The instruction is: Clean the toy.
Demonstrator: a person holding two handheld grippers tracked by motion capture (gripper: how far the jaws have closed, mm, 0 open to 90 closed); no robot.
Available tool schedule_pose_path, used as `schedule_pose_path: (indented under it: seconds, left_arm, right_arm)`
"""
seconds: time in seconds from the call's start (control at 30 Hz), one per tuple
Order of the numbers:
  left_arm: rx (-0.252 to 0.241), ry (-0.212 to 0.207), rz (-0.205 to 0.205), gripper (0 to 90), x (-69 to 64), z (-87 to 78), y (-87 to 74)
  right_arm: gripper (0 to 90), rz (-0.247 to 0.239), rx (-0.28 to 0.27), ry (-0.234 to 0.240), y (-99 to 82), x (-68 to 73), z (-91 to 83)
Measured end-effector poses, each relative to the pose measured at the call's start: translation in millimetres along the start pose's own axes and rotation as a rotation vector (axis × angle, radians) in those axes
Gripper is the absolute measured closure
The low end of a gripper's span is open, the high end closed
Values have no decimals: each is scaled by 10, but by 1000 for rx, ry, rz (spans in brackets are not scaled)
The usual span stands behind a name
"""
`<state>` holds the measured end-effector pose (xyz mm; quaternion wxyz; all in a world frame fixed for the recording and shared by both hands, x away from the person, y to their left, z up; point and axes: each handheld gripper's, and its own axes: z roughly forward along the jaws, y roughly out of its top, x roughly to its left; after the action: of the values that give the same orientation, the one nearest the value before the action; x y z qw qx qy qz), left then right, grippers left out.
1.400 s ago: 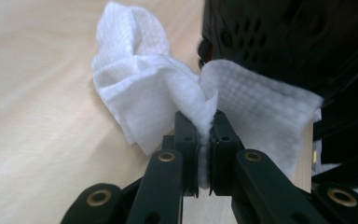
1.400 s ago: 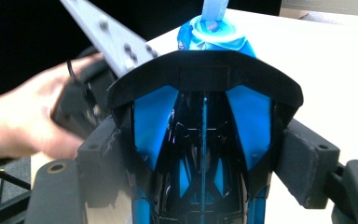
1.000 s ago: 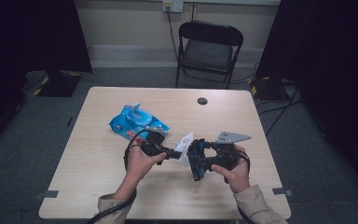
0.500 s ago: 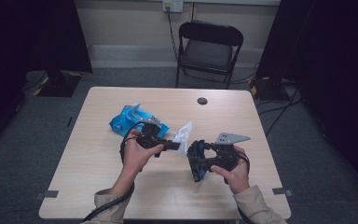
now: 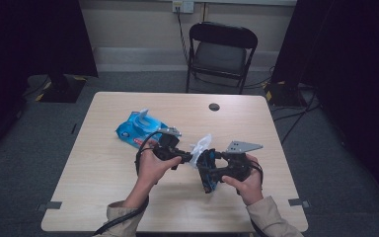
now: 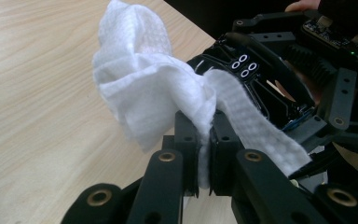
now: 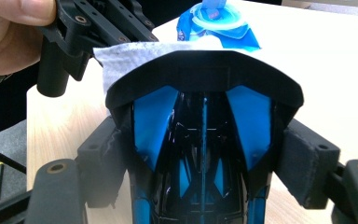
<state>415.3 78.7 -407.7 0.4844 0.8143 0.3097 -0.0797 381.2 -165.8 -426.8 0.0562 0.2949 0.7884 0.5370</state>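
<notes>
Since the earlier frame, left gripper [image 5: 190, 158] has carried the wipe [image 6: 154, 93] against the toy car [image 7: 205, 140], which right gripper [image 7: 205, 154] clamps above the table [image 5: 103, 173]. Step: wiping. Next: rub across the bodywork.

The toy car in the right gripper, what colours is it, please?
Glossy black with blue panels on the toy car, clearest in the right gripper view.
</notes>
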Motion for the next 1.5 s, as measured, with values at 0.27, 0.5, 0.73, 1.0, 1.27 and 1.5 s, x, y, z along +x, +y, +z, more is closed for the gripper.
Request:
schedule_pose_path:
  seconds: [0.27, 0.5, 0.73, 1.0, 1.27, 1.5]
  left_arm:
    - [12, 7, 3, 846, -15, 45, -25]
    - [28, 6, 3, 846, -20, 99, -67]
    - [51, -4, 0, 846, -28, 195, -147]
    - [84, -14, 3, 845, -43, 337, -248]
    - [96, -22, -7, 845, -47, 417, -328]
    - [110, -34, -18, 845, -57, 509, -424]
  right_arm:
    - [254, 0, 1, -4, 4, -3, -1]
    - [254, -4, 5, -10, 10, 0, -1]
    - [254, -3, -3, -9, 22, -1, -16]
    - [254, 0, -22, -15, 37, -3, -39]
    - [254, -2, -26, -16, 39, -5, -43]
    - [254, -2, -31, -15, 47, -6, -53]
